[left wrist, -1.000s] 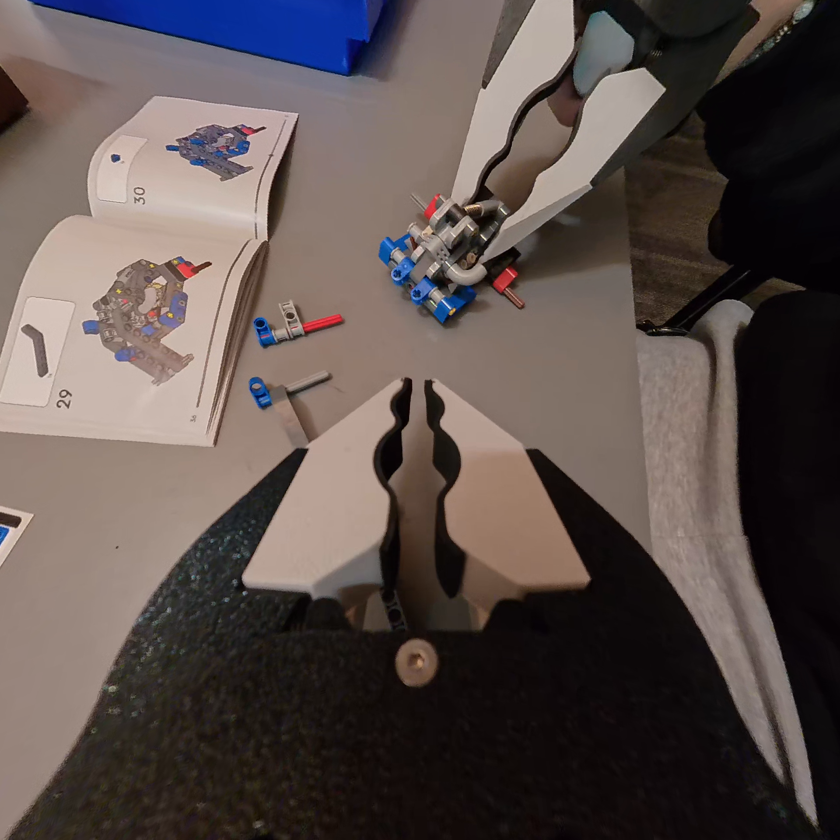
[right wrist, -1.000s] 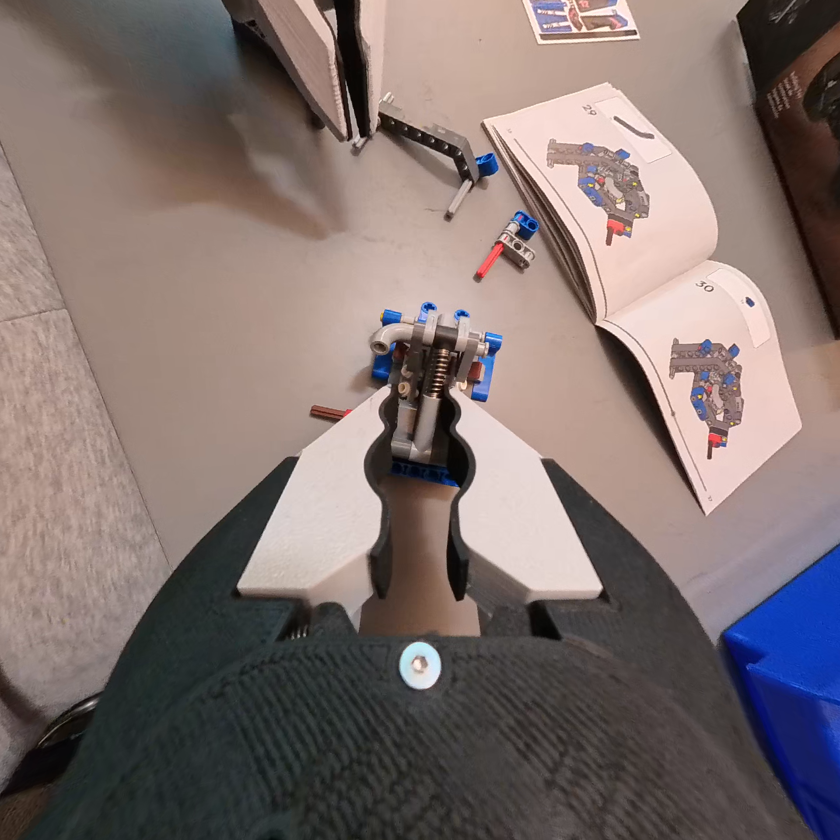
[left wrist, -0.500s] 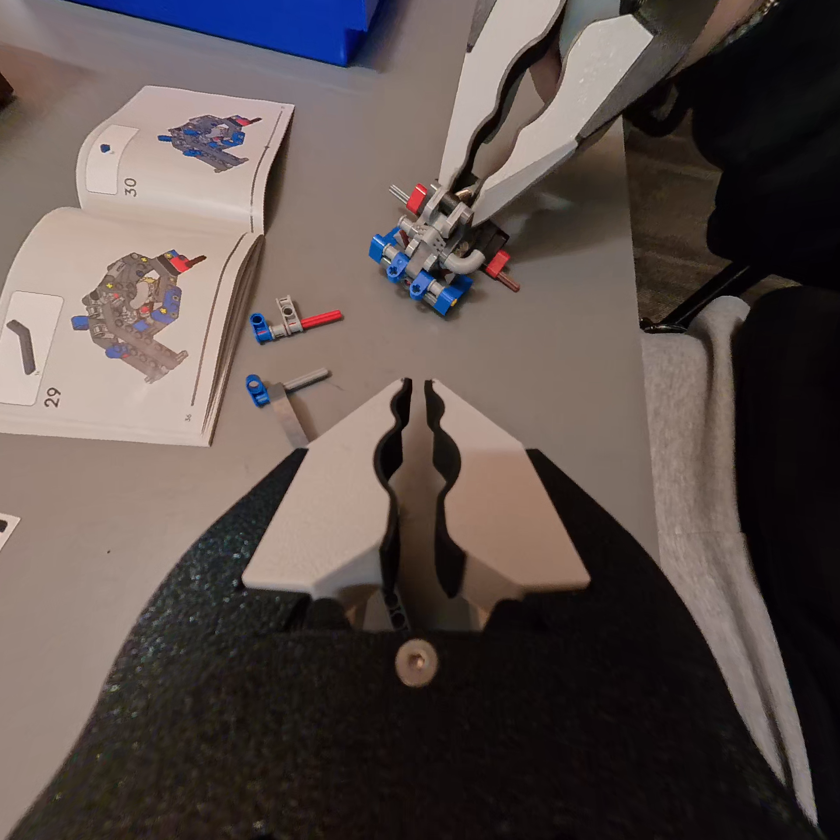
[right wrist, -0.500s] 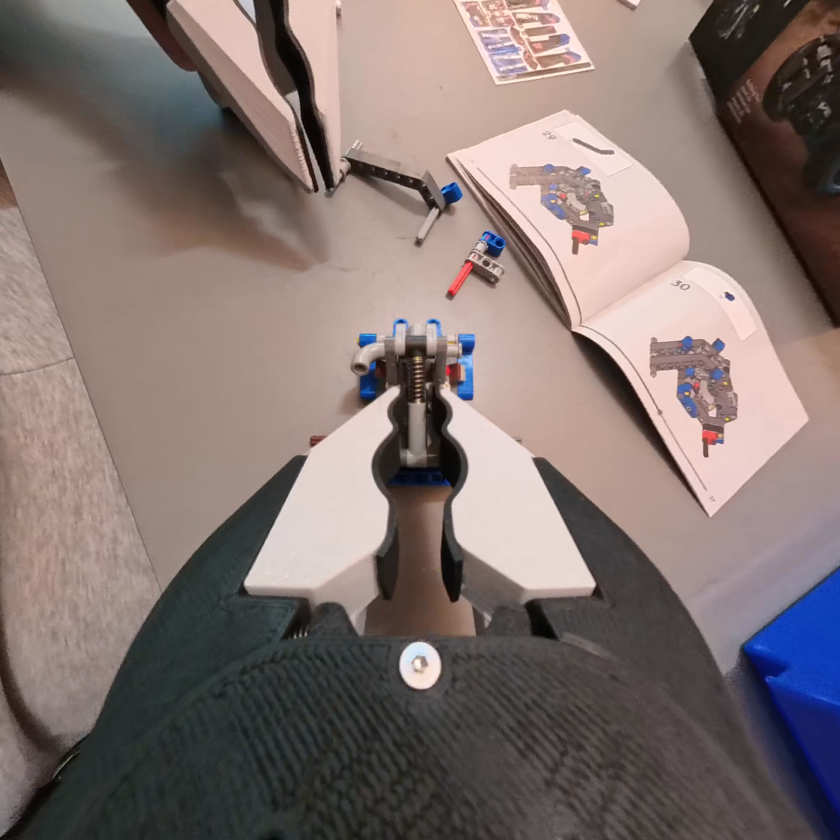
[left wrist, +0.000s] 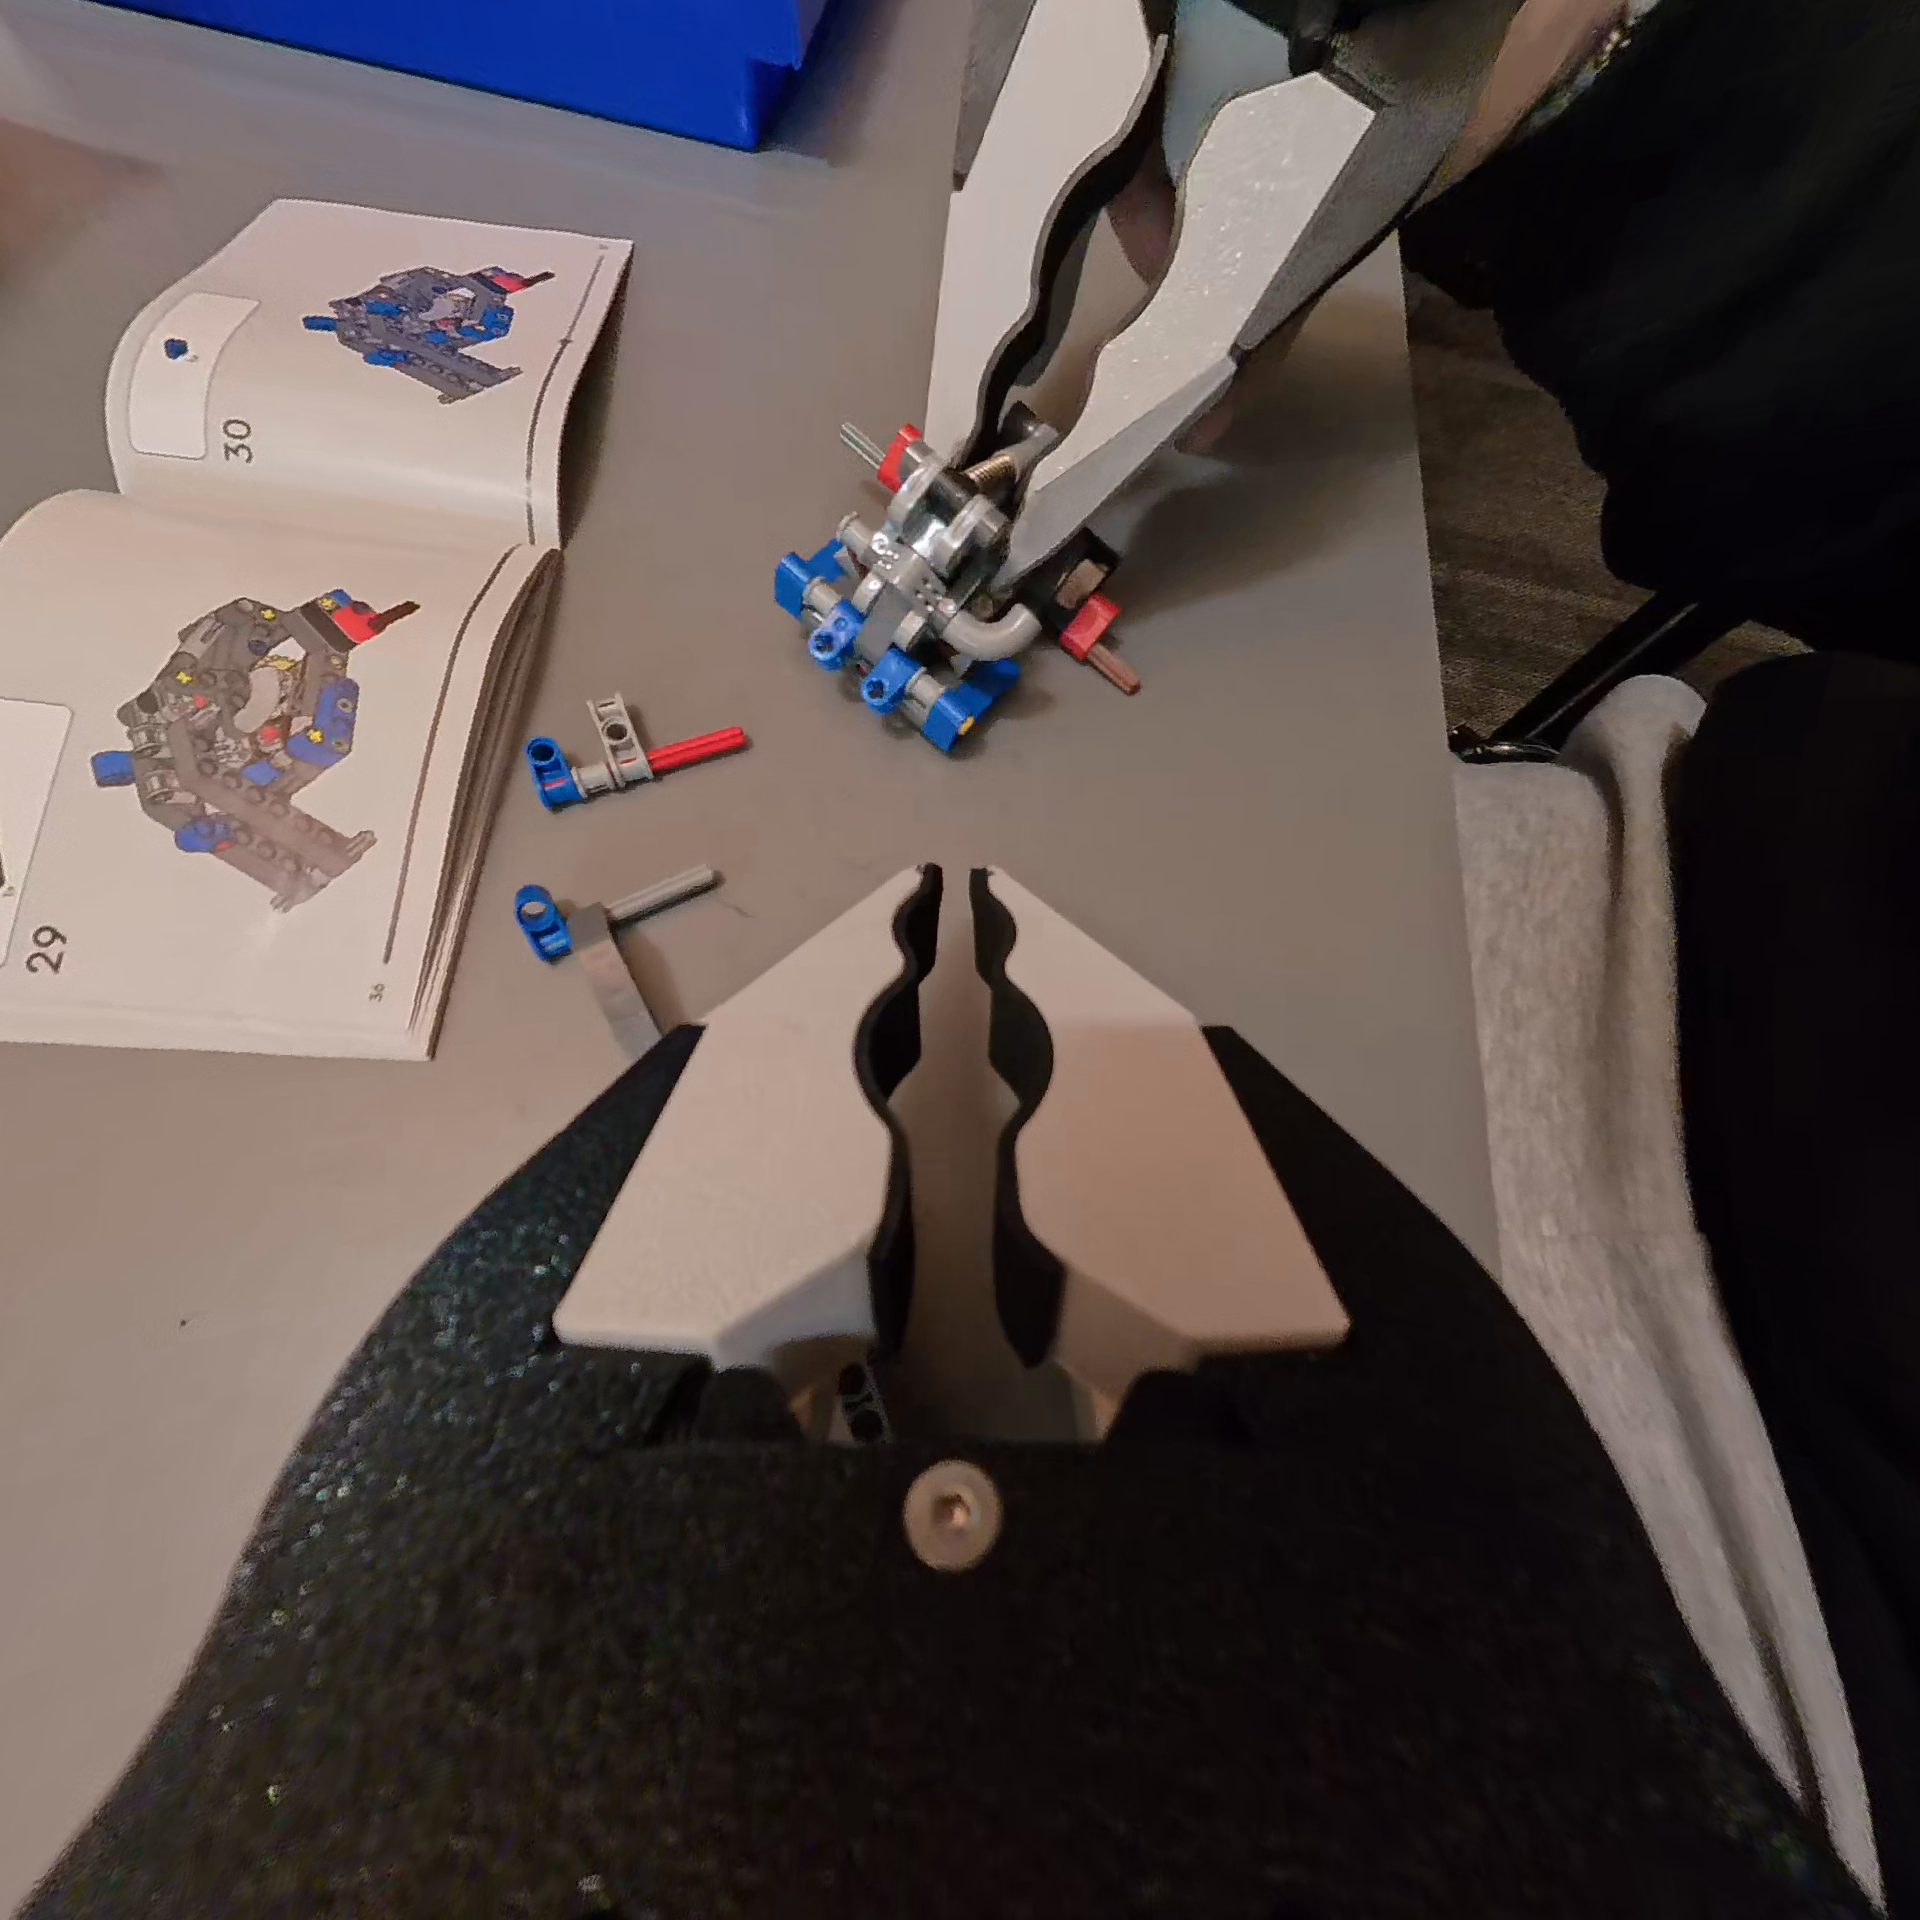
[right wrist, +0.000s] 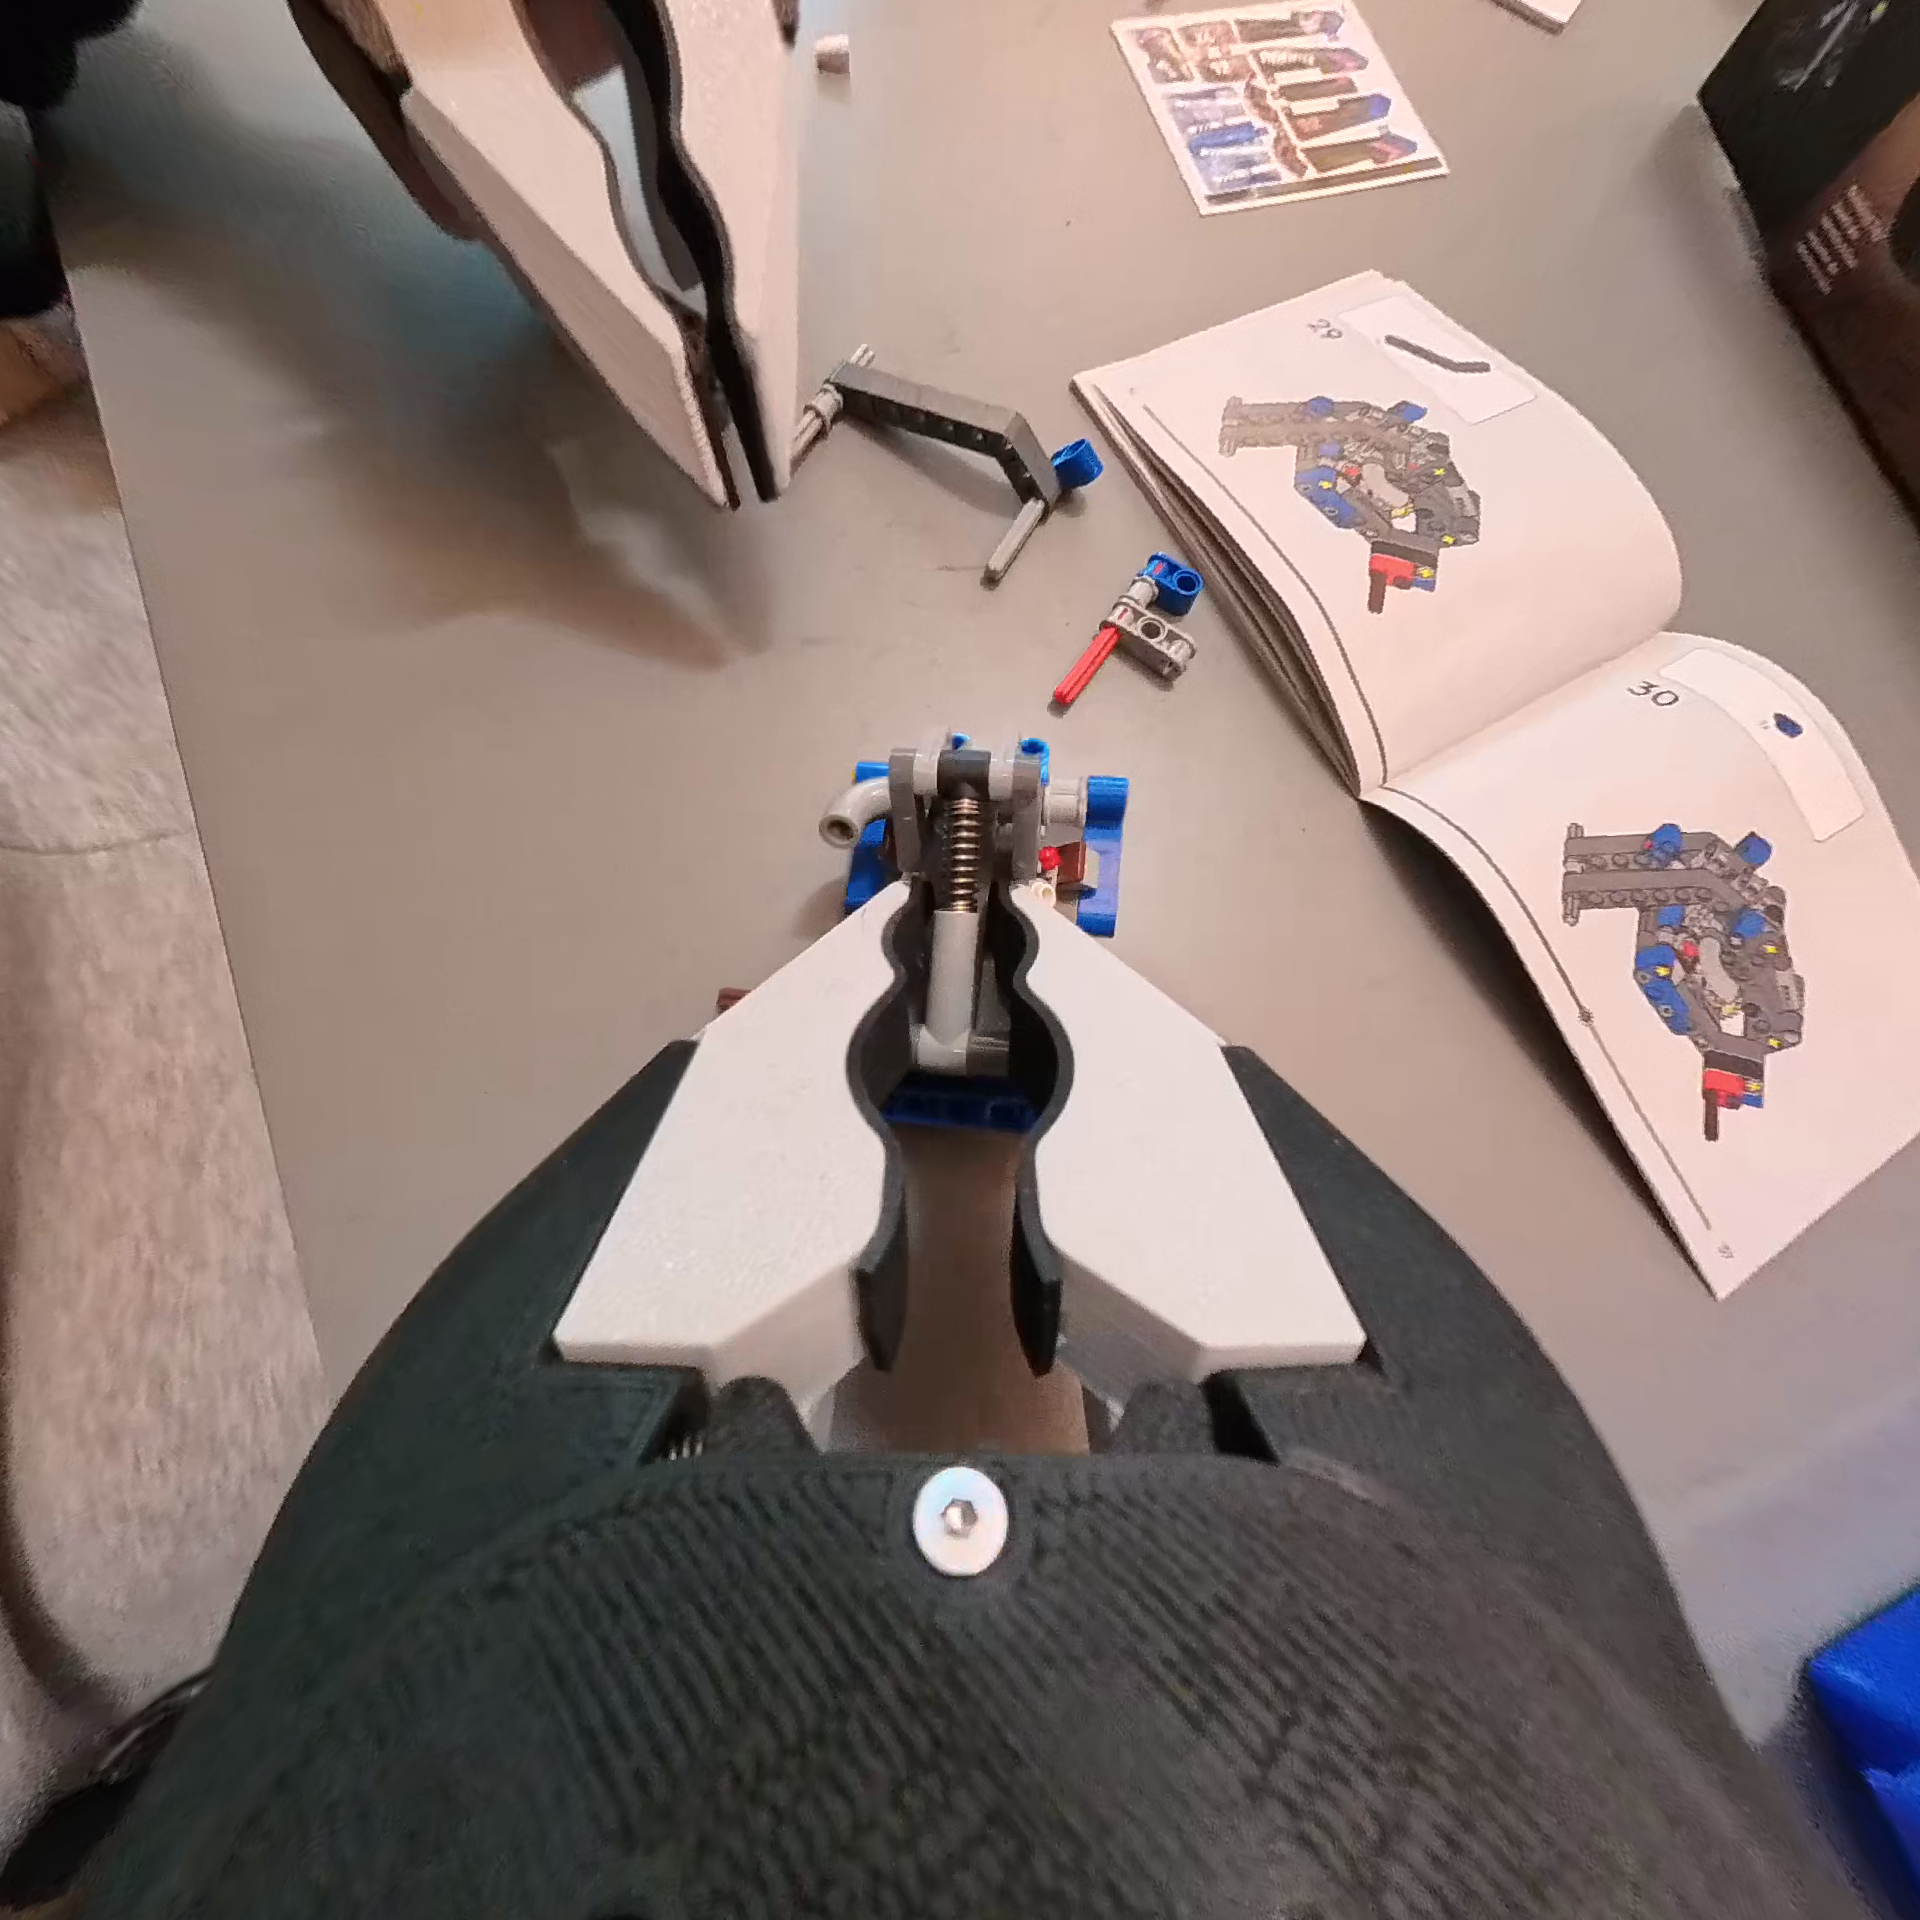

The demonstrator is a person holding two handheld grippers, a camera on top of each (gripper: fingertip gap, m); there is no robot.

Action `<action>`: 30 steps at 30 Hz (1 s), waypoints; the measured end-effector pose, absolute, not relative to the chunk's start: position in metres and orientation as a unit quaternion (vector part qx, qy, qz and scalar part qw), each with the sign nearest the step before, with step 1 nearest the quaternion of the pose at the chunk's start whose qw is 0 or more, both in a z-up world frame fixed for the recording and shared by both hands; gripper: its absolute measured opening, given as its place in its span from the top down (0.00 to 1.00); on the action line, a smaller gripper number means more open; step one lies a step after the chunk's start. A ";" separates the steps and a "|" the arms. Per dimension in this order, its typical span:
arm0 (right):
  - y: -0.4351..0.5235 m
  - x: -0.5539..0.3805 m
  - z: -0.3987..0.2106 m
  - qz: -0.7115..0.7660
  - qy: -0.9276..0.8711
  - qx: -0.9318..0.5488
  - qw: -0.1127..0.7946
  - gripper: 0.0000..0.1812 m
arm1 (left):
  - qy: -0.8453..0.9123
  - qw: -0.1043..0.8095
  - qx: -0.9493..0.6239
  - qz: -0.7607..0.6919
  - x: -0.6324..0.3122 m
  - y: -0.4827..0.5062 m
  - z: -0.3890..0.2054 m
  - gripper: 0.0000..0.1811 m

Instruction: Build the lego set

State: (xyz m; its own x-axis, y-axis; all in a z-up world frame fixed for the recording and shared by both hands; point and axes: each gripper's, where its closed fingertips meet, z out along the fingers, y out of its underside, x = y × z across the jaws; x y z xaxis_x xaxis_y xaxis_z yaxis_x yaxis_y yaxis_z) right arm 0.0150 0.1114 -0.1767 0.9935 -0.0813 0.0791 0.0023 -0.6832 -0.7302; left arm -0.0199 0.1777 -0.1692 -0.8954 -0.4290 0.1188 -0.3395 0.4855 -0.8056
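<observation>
A half-built lego assembly of blue and grey parts with a spring strut stands on the grey table. My right gripper is shut on its strut; it also shows in the left wrist view. My left gripper is shut with nothing between its tips, which rest near the table. A dark grey bent beam with a blue connector lies beside and partly under it. A small grey piece with a red axle lies loose between the beam and the assembly.
An open instruction booklet lies left of the parts. A sticker sheet and a dark box lie beyond it. A blue bin stands at the far side. The table edge and a person's grey clothing are on the right. My hands' fingertips stand some 9 centimetres from each other.
My right gripper has closed from a wide hold around the assembly onto its strut and tipped the assembly a little. My left gripper has stayed shut by the beam.
</observation>
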 end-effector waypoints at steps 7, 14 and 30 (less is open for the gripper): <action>0.122 0.019 -0.175 -0.046 0.021 -0.894 0.446 0.95 | 0.862 0.073 -0.218 -0.451 -0.015 0.174 -0.173 0.98; 0.136 0.015 -0.125 -0.041 0.020 -0.810 0.585 0.96 | 0.775 0.057 -0.303 -0.552 0.003 0.181 -0.133 0.89; 0.153 0.007 -0.086 -0.148 0.021 -0.686 0.712 0.96 | 0.721 0.123 -0.307 -0.609 -0.003 0.171 -0.075 0.85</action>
